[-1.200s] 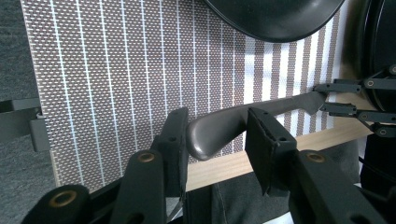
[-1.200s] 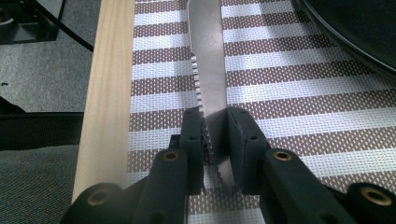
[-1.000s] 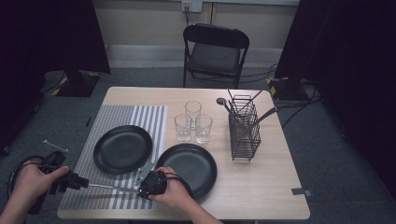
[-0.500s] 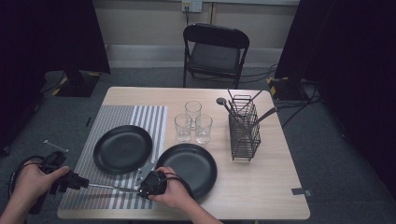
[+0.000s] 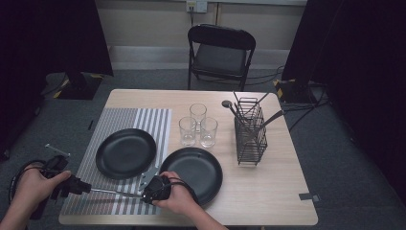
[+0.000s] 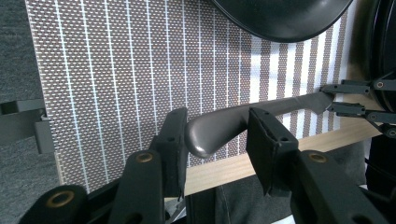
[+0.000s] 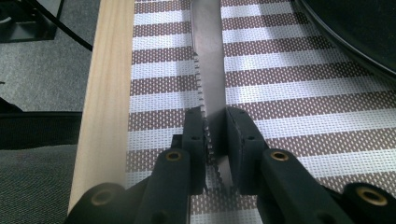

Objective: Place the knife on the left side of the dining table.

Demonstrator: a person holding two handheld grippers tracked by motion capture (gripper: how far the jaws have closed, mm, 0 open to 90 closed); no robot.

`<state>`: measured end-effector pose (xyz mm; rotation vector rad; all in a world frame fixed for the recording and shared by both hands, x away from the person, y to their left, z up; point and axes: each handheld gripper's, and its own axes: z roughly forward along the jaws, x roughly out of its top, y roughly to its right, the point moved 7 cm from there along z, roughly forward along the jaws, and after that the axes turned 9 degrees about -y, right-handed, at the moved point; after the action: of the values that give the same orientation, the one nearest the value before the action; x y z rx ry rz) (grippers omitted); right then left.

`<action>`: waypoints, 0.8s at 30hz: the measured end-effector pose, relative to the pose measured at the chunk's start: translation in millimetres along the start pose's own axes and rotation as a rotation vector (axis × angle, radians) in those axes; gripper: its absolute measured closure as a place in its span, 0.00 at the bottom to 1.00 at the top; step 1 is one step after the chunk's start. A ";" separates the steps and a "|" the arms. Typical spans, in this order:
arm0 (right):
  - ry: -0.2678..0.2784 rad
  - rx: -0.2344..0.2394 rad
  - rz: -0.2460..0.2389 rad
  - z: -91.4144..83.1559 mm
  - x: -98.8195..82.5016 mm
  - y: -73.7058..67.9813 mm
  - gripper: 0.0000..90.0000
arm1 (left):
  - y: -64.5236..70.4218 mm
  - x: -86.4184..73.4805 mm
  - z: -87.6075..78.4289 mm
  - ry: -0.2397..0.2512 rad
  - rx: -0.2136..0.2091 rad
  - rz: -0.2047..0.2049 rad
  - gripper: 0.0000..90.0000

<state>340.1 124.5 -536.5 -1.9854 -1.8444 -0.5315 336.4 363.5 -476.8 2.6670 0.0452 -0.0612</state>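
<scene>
Wooden table (image 5: 282, 187): two black plates (image 5: 125, 152), three glasses (image 5: 197, 127), one knife (image 5: 111, 192).

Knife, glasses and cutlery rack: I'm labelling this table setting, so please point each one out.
Knife (image 7: 208, 70), right gripper view, flat of the serrated blade.
Glasses (image 5: 187, 131), high view, body of the front left glass.
Cutlery rack (image 5: 250, 139), high view, front wire wall.

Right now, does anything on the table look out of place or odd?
One thing: the knife is pinched at both ends, blade in the right gripper, handle between the left gripper's fingers, over the placemat's front edge. Plates, glasses and the caddy look orderly.
</scene>
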 end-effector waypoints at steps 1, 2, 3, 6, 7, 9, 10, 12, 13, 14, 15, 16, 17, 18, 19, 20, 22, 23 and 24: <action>0.000 0.000 0.000 0.0 0.0 0.0 0.88 | 0.0 -0.1 -0.2 -0.004 -0.002 0.000 0.66; 0.000 0.000 0.000 0.0 0.0 0.0 0.88 | 0.0 0.0 -0.1 -0.003 -0.001 -0.001 0.66; 0.000 0.000 0.001 0.0 0.0 0.0 0.88 | 0.2 -0.2 -0.3 -0.008 -0.006 0.001 0.66; 0.001 0.000 0.000 0.0 0.0 0.1 0.88 | -3.1 -2.0 -2.2 -0.042 0.005 0.045 0.66; 0.001 0.000 0.001 0.0 0.0 0.1 0.88 | -3.2 -2.0 -2.2 -0.043 0.003 0.046 0.66; 0.001 -0.002 -0.002 0.0 0.0 0.1 0.88 | -3.7 -1.8 -2.0 -0.041 0.004 0.047 0.66; 0.001 -0.003 -0.002 0.0 -0.1 0.1 0.88 | -4.0 -1.8 -1.9 -0.039 0.006 0.046 0.66; 0.001 -0.003 -0.002 0.0 -0.1 0.2 0.88 | -3.4 -1.3 -1.3 -0.030 0.004 0.035 0.66; 0.001 -0.002 -0.001 0.0 0.0 0.2 0.88 | -3.5 -1.3 -1.3 -0.029 0.004 0.036 0.66; 0.001 -0.002 0.000 0.0 0.0 0.3 0.89 | -3.5 -1.3 -1.2 -0.028 0.004 0.036 0.66; 0.001 -0.002 0.000 0.0 -0.1 0.3 0.89 | -4.5 -1.8 -1.6 -0.036 0.007 0.047 0.66; 0.001 -0.003 -0.001 0.0 0.0 0.2 0.89 | -4.7 -1.4 -1.0 -0.025 0.004 0.050 0.66; 0.001 -0.003 0.000 0.0 -0.1 0.2 0.89 | -4.6 -1.4 -0.8 -0.025 0.002 0.048 0.66; 0.004 -0.002 -0.002 0.0 0.1 0.5 0.89 | -5.2 -1.8 -1.3 -0.037 0.003 0.051 0.66; 0.003 -0.003 -0.003 0.0 0.1 0.5 0.89 | -5.3 -1.7 -1.2 -0.036 0.002 0.051 0.66; 0.003 -0.002 -0.001 0.0 0.1 0.5 0.89 | -5.3 -1.5 -1.0 -0.035 -0.002 0.053 0.66; 0.003 -0.002 0.001 -0.1 0.0 0.5 0.89 | -4.9 -1.5 -0.5 -0.032 -0.006 0.045 0.66; 0.003 -0.001 0.005 -0.2 -0.1 0.4 0.90 | -5.8 -1.5 -0.4 -0.034 0.004 0.042 0.65; 0.003 -0.001 0.004 -0.1 -0.1 0.5 0.90 | -5.6 -0.6 0.9 -0.013 0.000 0.037 0.65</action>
<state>340.6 124.4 -536.5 -1.9868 -1.8386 -0.5338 335.4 368.0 -480.1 2.6663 -0.0078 -0.0669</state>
